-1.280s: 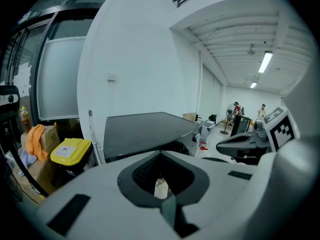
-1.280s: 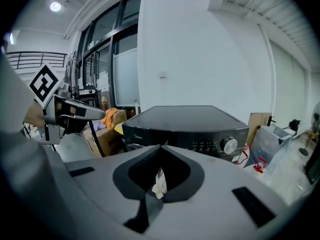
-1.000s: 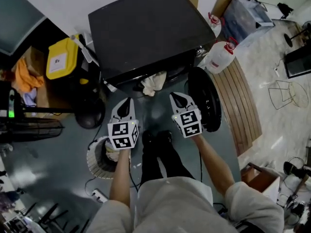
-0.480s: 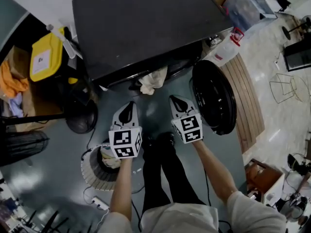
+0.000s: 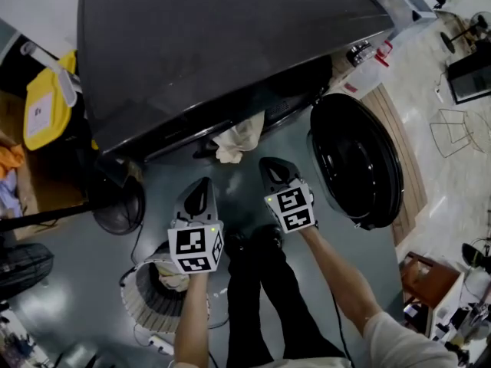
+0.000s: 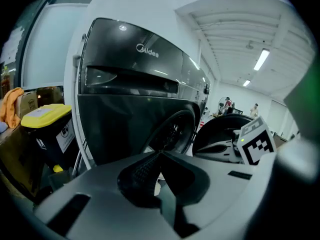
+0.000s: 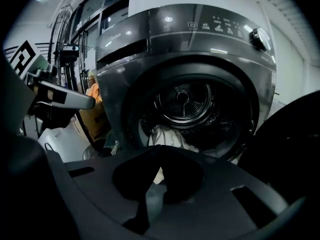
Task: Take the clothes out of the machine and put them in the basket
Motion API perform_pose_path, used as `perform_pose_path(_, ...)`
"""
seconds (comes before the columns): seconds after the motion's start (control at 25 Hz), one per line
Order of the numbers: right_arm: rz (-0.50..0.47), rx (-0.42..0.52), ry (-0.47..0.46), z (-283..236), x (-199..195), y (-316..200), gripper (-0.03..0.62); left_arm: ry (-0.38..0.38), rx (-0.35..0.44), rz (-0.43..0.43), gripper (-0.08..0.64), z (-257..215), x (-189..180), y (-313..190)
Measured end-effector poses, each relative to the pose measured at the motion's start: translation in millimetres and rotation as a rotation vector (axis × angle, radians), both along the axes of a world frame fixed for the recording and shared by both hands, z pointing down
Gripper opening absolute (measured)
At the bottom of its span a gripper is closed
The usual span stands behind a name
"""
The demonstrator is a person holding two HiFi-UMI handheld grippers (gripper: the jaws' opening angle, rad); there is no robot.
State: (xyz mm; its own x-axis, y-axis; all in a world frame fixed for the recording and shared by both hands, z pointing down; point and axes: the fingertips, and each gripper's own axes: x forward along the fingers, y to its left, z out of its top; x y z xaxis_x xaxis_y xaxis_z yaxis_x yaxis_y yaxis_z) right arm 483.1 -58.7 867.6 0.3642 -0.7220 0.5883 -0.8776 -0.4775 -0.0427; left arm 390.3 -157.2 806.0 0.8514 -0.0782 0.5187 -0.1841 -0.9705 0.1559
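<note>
The dark washing machine [image 5: 222, 44] stands with its round door [image 5: 354, 159] swung open to the right. A pale cloth [image 5: 239, 138] hangs over the lip of the drum opening; in the right gripper view this cloth [image 7: 167, 135] lies just below the steel drum [image 7: 184, 102]. My left gripper [image 5: 201, 185] and right gripper [image 5: 270, 165] are side by side in front of the opening, short of the cloth, both shut and empty. The white slatted basket [image 5: 136, 301] sits on the floor under my left arm with a light garment [image 5: 173, 279] in it.
A yellow-lidded bin [image 5: 42, 106] and a cardboard box with orange cloth [image 5: 9, 159] stand left of the machine, a black round fan [image 5: 116, 205] beside them. Jugs [image 5: 368, 52] and a wooden board [image 5: 403, 140] lie to the right. My legs [image 5: 257, 282] are between basket and door.
Both grippers have sunk lower in front of the machine, still shut and empty. The machine and its open door fill more of the head view. The cloth has not moved.
</note>
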Motion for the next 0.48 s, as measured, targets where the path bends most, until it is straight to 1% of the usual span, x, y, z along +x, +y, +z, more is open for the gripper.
perform_pose_path(0.2,0.004,-0.003,0.000,46.7,13.7,-14.8,0.022,0.008,0.002,0.026,0.018,36.3,10.9,1.6)
perform_pose_path(0.28,-0.006,0.012,-0.003,63.5,19.7,-24.1,0.023,0.016,0.005,0.026,0.018,50.0,15.4,-1.1)
perform_pose_path(0.4,-0.012,0.042,-0.035,92.6,32.4,-40.2,0.023,0.025,0.018,0.031,0.018,71.5,22.6,-5.8)
perform_pose_path(0.44,-0.009,0.058,-0.046,101.8,37.6,-46.1,0.033,0.026,0.025,0.034,0.018,78.6,24.4,-7.1)
perform_pose_path(0.48,-0.001,0.076,-0.055,110.7,43.5,-52.2,0.082,0.026,0.031,0.037,0.018,85.8,25.6,-8.7)
